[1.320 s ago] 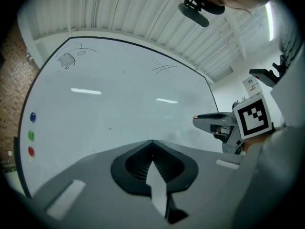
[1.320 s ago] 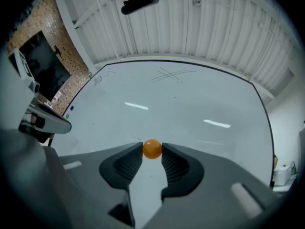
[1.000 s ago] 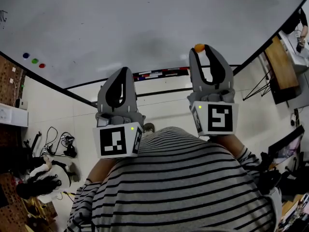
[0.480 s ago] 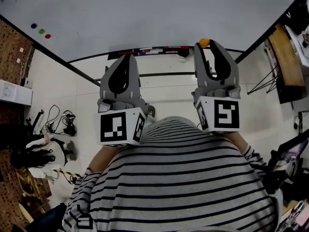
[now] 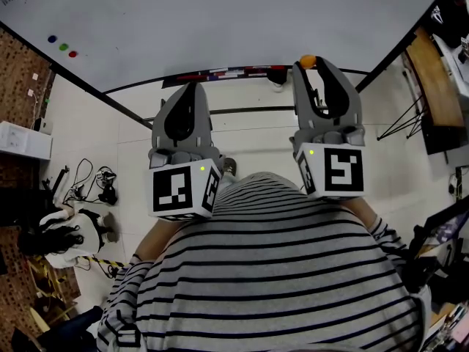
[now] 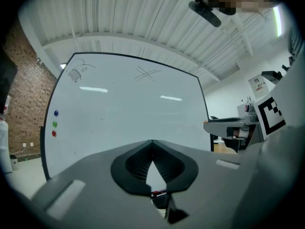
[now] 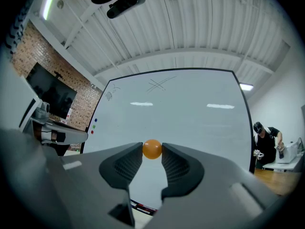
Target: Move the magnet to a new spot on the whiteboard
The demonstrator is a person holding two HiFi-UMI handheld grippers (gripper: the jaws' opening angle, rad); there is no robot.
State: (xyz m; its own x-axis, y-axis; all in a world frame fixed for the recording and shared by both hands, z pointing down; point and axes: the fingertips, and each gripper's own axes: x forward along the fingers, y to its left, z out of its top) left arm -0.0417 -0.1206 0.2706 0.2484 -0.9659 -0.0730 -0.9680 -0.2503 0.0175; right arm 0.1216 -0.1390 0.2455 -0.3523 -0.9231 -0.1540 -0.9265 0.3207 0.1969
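the whiteboard (image 5: 220,20) is bare across most of its face, with scribbles only near the top. three small dots, blue (image 5: 51,39), green (image 5: 63,47) and red (image 5: 72,54), sit close to its left edge. along its bottom edge we see a narrow tray (image 5: 220,72) holding several markers. our right gripper (image 5: 314,66) is clenched on the orange magnet (image 7: 152,149), which is pinched between the very tips of the jaws. in the head view the magnet lies level with the tray's right end. our left gripper (image 5: 192,88) is closed with nothing in it, held just left of the right one. a second ago the magnet showed against the white face. the board has since slid up in our view, and the grip is unchanged.
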